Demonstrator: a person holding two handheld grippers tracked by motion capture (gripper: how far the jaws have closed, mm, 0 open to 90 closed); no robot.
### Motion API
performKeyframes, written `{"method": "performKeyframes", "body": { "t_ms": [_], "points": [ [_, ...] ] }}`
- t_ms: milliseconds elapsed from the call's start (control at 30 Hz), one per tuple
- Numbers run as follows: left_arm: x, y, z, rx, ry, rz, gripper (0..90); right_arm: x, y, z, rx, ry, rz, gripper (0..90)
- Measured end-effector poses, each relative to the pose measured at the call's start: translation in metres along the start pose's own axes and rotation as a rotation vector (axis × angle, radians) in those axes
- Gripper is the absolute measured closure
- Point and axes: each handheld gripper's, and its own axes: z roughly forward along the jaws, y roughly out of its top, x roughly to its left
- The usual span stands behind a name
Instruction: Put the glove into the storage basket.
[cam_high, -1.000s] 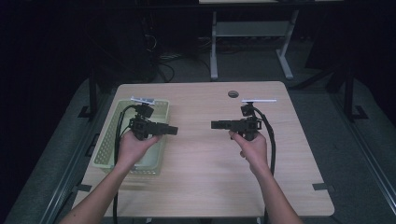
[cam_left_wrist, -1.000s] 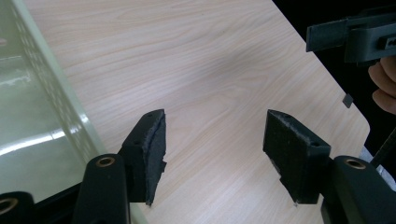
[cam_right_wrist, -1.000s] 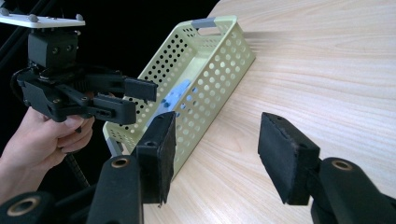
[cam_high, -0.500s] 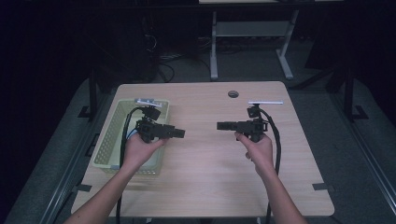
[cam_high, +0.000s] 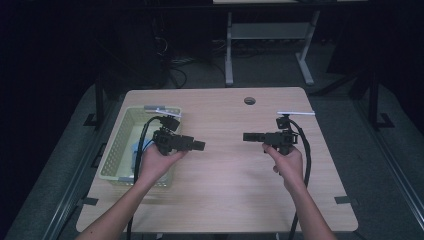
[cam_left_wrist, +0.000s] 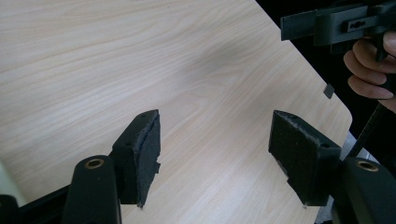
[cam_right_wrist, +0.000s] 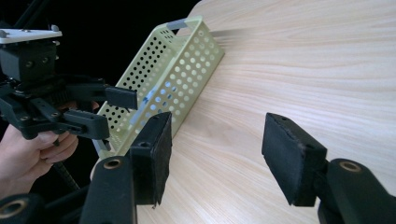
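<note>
I am holding my left hand-held gripper (cam_high: 200, 145) and right hand-held gripper (cam_high: 247, 136) over the bare worktop (cam_high: 230, 180), jaws apart and just widening, nothing between them. Farther off, by my left hand, the pale green basket (cam_high: 117, 150) is sitting; it looks light, stiff, perforated plastic, best gripped by its rim.

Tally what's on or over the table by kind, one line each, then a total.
Grippers: 2, left gripper and right gripper, both open with nothing between the jaws
Baskets: 1, pale green basket at the table's left edge
Blue items in the basket: 1, blue item, too small to identify
Total: 4
</note>
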Motion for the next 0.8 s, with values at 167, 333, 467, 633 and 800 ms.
{"method": "performKeyframes", "body": {
  "t_ms": [167,333,467,633,800],
  "points": [
    [-0.004,-0.001,0.005,0.002,-0.019,0.003,32.9,-0.007,-0.004,-0.006,0.006,-0.008,0.009,41.0],
    [-0.010,-0.002,0.008,0.004,-0.019,0.014,32.6,-0.014,-0.010,-0.011,0.011,-0.008,0.011,40.6],
    [-0.014,-0.005,0.013,0.008,-0.019,0.024,32.2,-0.021,-0.016,-0.014,0.015,-0.014,0.025,40.1],
    [-0.017,-0.007,0.022,0.011,-0.053,0.020,31.1,-0.027,-0.024,-0.021,0.007,-0.011,0.037,39.4],
    [-0.021,-0.011,0.030,0.002,-0.070,0.023,30.4,-0.035,-0.032,-0.029,0.003,-0.017,0.049,38.3]
  ]
}}
